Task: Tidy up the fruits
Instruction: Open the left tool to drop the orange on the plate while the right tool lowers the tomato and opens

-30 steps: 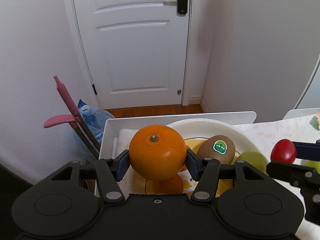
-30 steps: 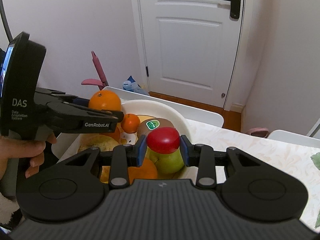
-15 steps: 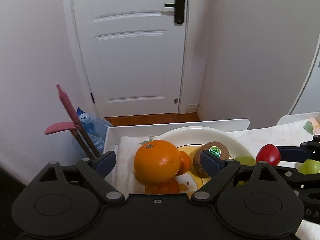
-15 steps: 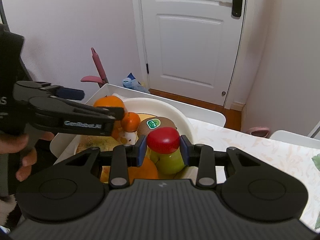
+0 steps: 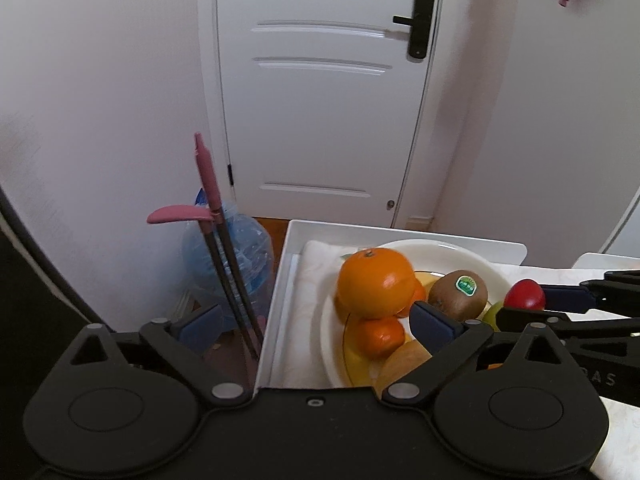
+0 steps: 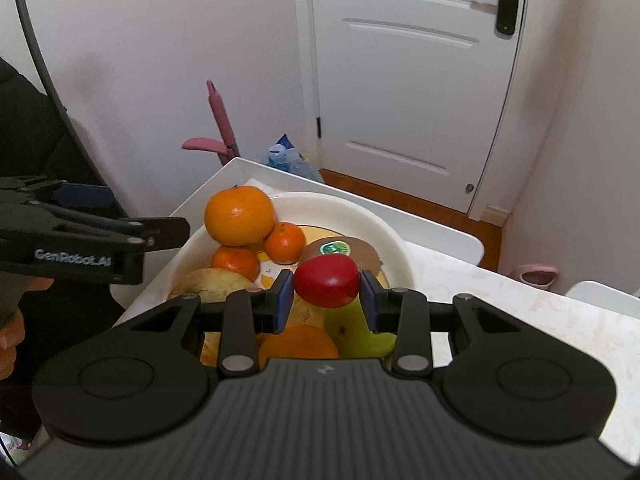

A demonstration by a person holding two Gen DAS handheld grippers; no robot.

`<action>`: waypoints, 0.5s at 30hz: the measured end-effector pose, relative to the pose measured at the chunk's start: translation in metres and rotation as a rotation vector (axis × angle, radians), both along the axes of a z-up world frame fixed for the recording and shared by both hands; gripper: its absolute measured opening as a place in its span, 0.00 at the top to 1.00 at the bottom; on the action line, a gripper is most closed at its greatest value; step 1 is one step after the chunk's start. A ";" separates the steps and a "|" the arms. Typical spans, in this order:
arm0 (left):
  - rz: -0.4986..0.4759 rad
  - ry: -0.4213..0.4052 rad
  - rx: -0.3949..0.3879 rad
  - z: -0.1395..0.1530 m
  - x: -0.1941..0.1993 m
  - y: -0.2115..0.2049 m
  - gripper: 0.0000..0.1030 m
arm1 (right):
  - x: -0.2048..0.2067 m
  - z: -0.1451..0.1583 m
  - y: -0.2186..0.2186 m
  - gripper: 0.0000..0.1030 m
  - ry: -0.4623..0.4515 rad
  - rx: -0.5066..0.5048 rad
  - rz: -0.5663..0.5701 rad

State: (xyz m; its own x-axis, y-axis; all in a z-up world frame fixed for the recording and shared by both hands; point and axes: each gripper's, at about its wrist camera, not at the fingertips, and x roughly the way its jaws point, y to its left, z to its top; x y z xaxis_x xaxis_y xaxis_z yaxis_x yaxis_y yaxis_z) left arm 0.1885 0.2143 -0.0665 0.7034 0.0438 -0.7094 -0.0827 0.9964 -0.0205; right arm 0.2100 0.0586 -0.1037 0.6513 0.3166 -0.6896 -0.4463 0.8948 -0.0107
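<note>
A white bowl (image 6: 384,236) holds a large orange (image 6: 239,215), two small tangerines (image 6: 285,241), a kiwi (image 6: 340,249) with a green sticker, a pale apple and a green pear (image 6: 352,330). My left gripper (image 5: 316,320) is open and empty, drawn back to the left of the bowl; the large orange (image 5: 374,282) rests on the pile. My right gripper (image 6: 326,294) is shut on a small red fruit (image 6: 327,280) and holds it just above the pear. The red fruit also shows in the left wrist view (image 5: 524,295).
The bowl sits in a white tray (image 5: 400,234) on a cream patterned table (image 6: 520,308). Beyond the table's left edge stand a pink-handled tool (image 5: 208,184) and a blue water bottle (image 5: 240,248). A white door (image 5: 332,92) is behind.
My left gripper let go of the large orange, opened wide and drew back to the left; the orange now rests on the pile. My right gripper keeps the red fruit and has lowered slightly.
</note>
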 end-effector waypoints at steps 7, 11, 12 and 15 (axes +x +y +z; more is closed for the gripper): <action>0.003 -0.015 0.007 0.002 -0.006 0.000 0.02 | -0.002 -0.005 0.003 0.47 -0.013 0.004 0.020; 0.005 -0.024 0.005 0.003 -0.007 -0.001 0.01 | -0.010 -0.002 0.004 0.10 -0.048 -0.001 0.016; 0.005 -0.025 0.003 0.003 -0.009 0.000 0.01 | -0.014 -0.001 0.003 0.00 -0.068 -0.005 0.009; 0.005 -0.026 0.004 0.004 -0.012 -0.001 0.01 | -0.023 -0.001 0.000 0.00 -0.091 -0.018 0.008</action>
